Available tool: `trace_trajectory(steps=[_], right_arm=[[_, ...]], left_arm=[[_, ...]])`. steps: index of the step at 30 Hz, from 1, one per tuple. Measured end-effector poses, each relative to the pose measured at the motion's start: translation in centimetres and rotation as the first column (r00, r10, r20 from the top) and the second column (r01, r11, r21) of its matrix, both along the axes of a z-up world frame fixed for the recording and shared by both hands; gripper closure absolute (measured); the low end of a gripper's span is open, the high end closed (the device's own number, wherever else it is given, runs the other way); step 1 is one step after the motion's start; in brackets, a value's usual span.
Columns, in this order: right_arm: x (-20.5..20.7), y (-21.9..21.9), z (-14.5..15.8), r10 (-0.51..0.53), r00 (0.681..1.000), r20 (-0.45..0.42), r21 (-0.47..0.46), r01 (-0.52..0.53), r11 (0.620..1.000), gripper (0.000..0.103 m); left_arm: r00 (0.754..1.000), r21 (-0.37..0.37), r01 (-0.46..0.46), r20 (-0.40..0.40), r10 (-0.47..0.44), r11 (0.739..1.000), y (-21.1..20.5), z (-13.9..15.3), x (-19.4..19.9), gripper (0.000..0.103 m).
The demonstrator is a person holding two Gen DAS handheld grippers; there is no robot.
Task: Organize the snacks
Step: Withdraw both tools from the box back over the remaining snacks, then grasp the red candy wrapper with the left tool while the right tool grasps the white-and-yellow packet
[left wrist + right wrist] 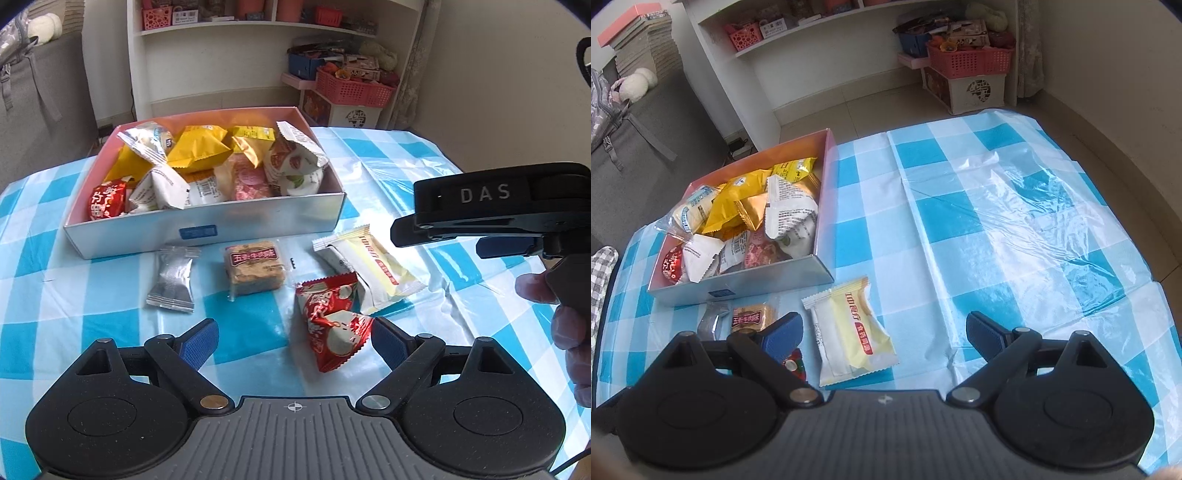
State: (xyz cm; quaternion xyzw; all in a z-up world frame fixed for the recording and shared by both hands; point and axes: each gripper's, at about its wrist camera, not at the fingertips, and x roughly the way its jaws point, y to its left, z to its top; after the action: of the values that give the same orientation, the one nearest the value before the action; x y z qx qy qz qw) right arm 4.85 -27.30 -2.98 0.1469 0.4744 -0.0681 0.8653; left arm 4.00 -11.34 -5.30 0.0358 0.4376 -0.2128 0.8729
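Observation:
A silver box with a pink inside (207,229) (746,282) holds several wrapped snacks. On the checked cloth in front of it lie a silver packet (171,278), a brown cake packet (255,271) (750,317), a white and yellow packet (369,269) (849,339) and a red packet (332,321). My left gripper (293,341) is open, its right pad beside the red packet. My right gripper (884,334) is open above the white and yellow packet, and it shows from the side in the left wrist view (491,210).
The table has a blue and white checked plastic cloth (997,221). A white shelf unit (207,66) and a pink basket (352,88) on a small stand are on the floor behind. A grey sofa (635,140) is at the left.

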Motion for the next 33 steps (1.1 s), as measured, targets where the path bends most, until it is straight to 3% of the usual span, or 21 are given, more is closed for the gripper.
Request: trace_trajectory(steps=[4,7,11,15,33], right_arm=[[0.6,-0.4,-0.8,0.002,1.0,-0.011,-0.004,-0.002,1.0,0.009],[0.8,-0.4,-0.9,0.018,1.0,-0.005,-0.01,-0.018,1.0,0.009],[1.1,-0.3,-1.1,0.033,0.999,-0.006,-0.022,-0.033,0.999,0.009],[1.4,-0.4,-1.3,0.028,1.0,-0.01,-0.004,-0.028,1.0,0.009],[2.3,1.4,-2.4,0.09,0.995,-0.033,0.085,-0.087,0.993,0.017]], left_arm=[[1.0,-0.002,0.012,0.007,-0.012,1.0,-0.9,-0.7,0.2,0.019],[1.0,-0.026,0.019,-0.008,-0.019,0.999,-1.2,-1.1,0.6,0.032],[0.998,-0.058,0.037,-0.043,-0.04,0.998,-1.3,-1.4,0.9,0.067],[0.998,-0.034,0.047,-0.045,-0.049,0.998,-1.6,-1.4,0.7,0.072],[0.999,-0.028,0.019,-0.04,-0.02,0.999,1.5,0.6,0.2,0.073]])
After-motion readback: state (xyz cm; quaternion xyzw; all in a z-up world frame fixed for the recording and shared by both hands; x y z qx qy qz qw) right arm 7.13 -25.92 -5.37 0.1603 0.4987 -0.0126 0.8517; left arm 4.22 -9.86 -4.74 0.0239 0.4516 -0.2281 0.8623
